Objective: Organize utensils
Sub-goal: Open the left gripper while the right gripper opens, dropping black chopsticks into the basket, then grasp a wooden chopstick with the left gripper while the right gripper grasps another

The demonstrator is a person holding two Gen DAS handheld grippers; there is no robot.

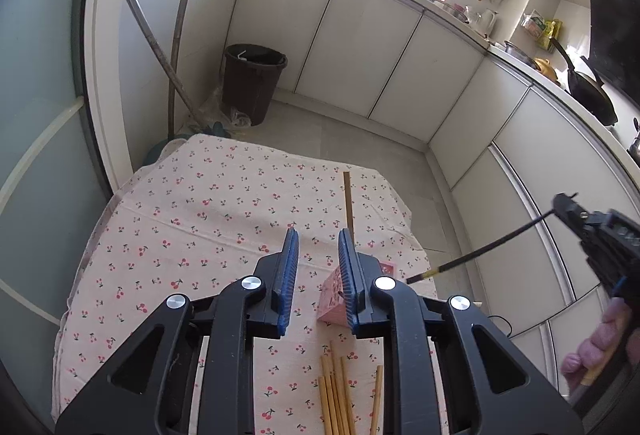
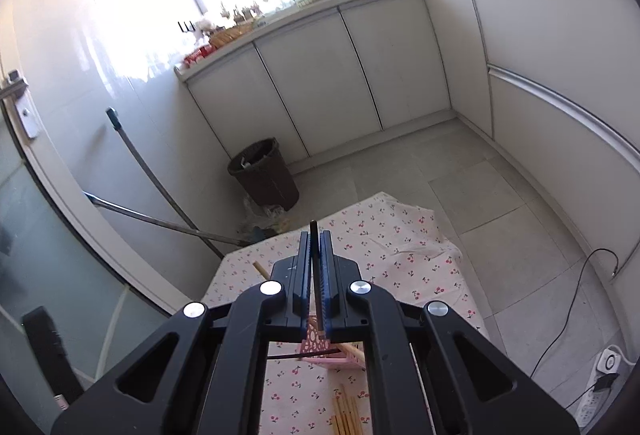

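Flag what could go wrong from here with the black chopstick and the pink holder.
1. The right gripper pinches the black chopstick near one end only; the long free end could swing or slip.
2. The pink holder looks light and may tip if nudged.
3. The left gripper, open and empty, hangs beside the holder and may crowd the insertion.

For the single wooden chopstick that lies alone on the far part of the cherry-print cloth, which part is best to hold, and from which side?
Probably grip the single wooden chopstick near the middle of its length, coming from above with the pads either side of the thin shaft. It lies flat on the cherry-print cloth, apart from the other sticks, pointing away from the camera, so its long sides are free.
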